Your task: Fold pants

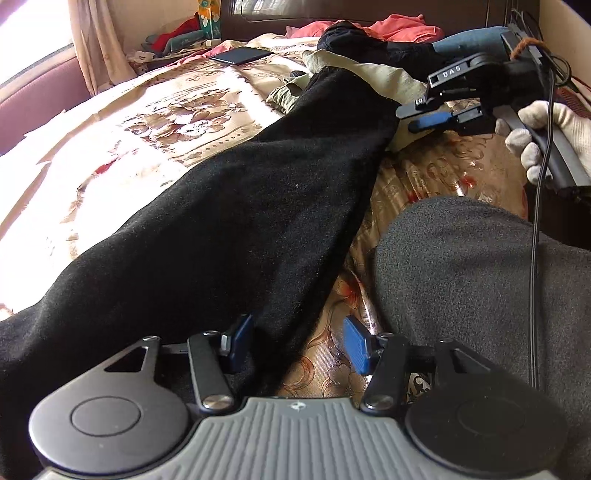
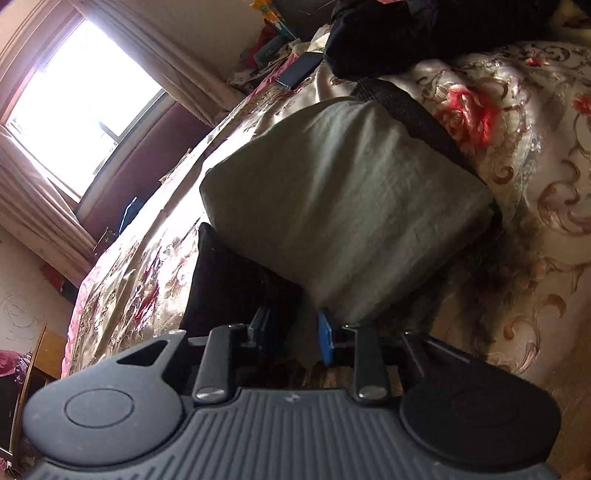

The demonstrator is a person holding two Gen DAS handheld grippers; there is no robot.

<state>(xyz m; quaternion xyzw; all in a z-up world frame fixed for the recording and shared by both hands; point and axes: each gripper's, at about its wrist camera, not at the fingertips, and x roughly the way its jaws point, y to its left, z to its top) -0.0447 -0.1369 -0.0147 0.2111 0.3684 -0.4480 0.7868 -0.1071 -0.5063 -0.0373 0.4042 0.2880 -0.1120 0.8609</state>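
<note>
The black pants (image 1: 236, 206) lie stretched across the floral bedspread (image 1: 155, 118), running from the lower left of the left wrist view up toward the upper right, where a pale lining or pocket cloth (image 1: 384, 77) shows at their far end. The left gripper (image 1: 299, 345) sits at the bottom of that view with its jaws apart; an edge of the black cloth lies between them, unpinched. The right gripper (image 1: 432, 118), held by a gloved hand (image 1: 546, 136) at the upper right, reaches the pale cloth. In its own view the right gripper (image 2: 295, 332) has its blue pads narrowly apart with black and pale cloth between them; whether they press on it I cannot tell.

My worry: that hold looks shallow and mixed, so a lift could pull the lining alone and leave the leg dragging. The phone (image 1: 242, 55) and heaped clothes (image 1: 369, 33) at the top could snag a sweeping fold
</note>
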